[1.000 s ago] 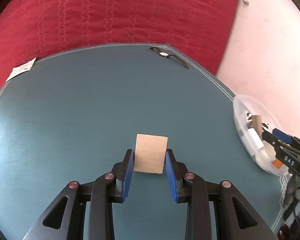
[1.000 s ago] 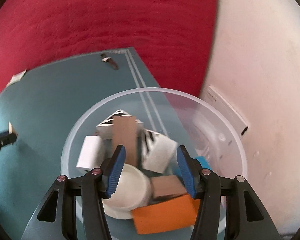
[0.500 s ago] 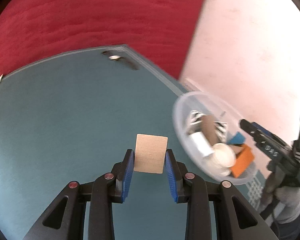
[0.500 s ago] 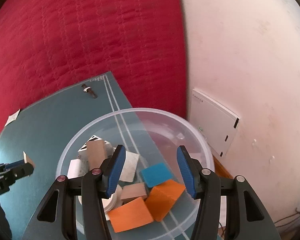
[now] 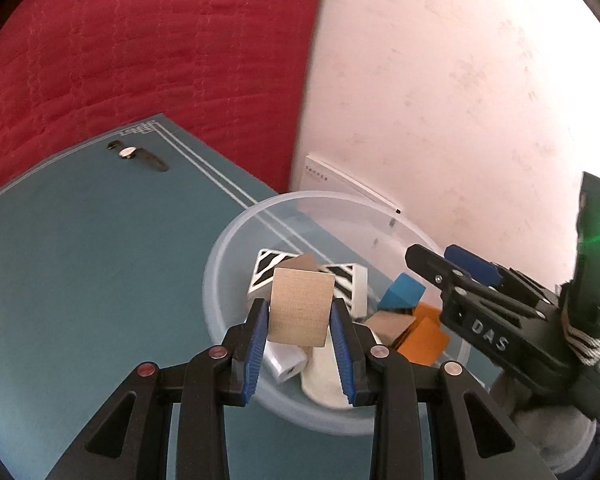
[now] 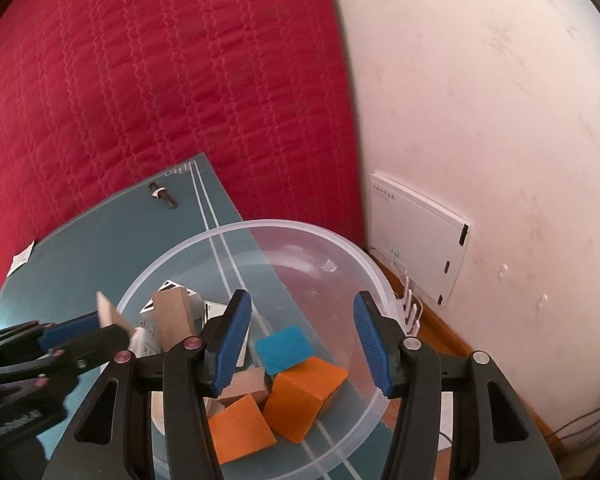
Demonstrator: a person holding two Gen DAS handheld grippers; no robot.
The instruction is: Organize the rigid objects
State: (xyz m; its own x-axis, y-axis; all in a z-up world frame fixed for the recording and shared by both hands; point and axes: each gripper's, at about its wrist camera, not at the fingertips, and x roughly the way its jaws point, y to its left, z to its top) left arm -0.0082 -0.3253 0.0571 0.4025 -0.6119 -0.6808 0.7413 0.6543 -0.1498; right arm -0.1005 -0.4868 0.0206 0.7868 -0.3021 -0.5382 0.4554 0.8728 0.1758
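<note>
The left hand-held gripper [image 5: 299, 336] is arriving over the clear plastic bowl [image 5: 220, 256], having swung across from the open middle of the tabletop [image 5: 92, 264] where it was a second back. It is staying clamped on the thin wooden tile [image 5: 301, 306], pads pressing both side edges, tile standing upright between them. In the right wrist view the tile [image 6: 107, 313] is showing edge-on just outside the bowl's left rim, so from that angle it is hanging at the rim rather than well inside.

The right hand-held gripper [image 6: 301, 344] is hovering over the bowl too, jaws standing apart with nothing between them; it is not gripping the rim as far as either view shows. The bowl is looking tipped toward that camera compared with a second ago, blocks slid to the near side.

Already lying in the bowl: two orange blocks [image 6: 306, 392], a blue block [image 6: 285, 348], plain wood blocks, striped black-and-white pieces [image 5: 269, 270] and a white round piece.

Reading: the carry is nearly over; the tile is needing only a little more travel toward the bowl's middle before release. A watch [image 5: 134, 153] is lying near the tabletop's far corner, well away from the bowl.
</note>
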